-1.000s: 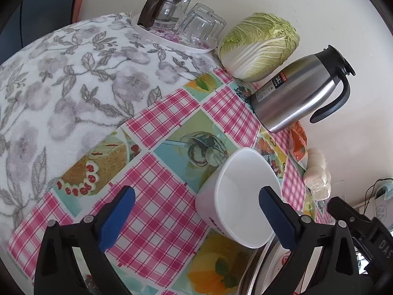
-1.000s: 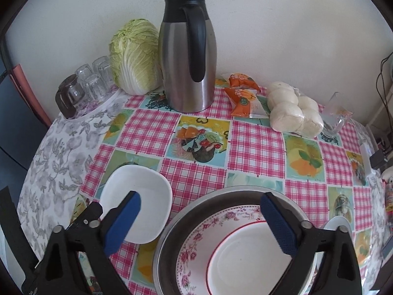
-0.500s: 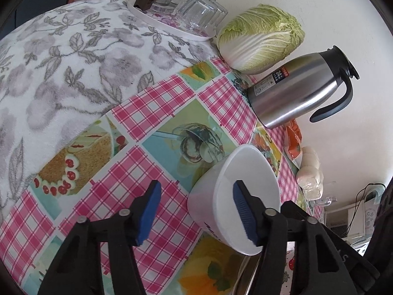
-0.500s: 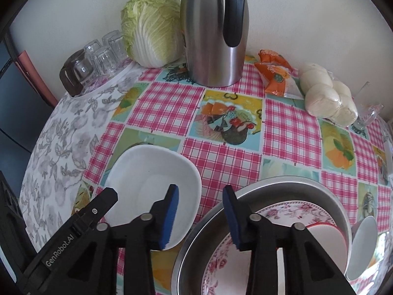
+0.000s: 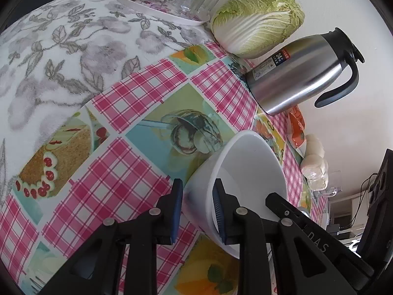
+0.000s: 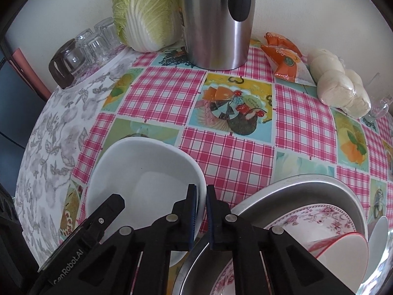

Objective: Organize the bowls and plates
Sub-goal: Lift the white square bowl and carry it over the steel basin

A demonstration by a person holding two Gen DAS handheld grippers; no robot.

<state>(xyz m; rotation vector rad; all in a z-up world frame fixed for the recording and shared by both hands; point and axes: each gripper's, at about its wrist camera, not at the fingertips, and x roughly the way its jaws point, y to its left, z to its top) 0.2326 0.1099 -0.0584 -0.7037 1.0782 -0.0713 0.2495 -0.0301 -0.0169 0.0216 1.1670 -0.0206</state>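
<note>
Both pairs of tongs have come down towards the square white ceramic bowl [image 5: 248, 179] and have just been closing. The left tongs [image 5: 197, 211], wide apart a second ago, now straddle the bowl's near wall, one pad inside, one outside. The right tongs [image 6: 201, 217], likewise wide before, now pinch the bowl's opposite rim between their blue pads.

Your plain white bowl [image 6: 145, 184] sits lower left in the right wrist view, tipped, empty. Lower right, your steel basin [image 6: 307, 184] holds a floral plate [image 6: 319, 217] and a red-rimmed bowl [image 6: 343, 248].
</note>
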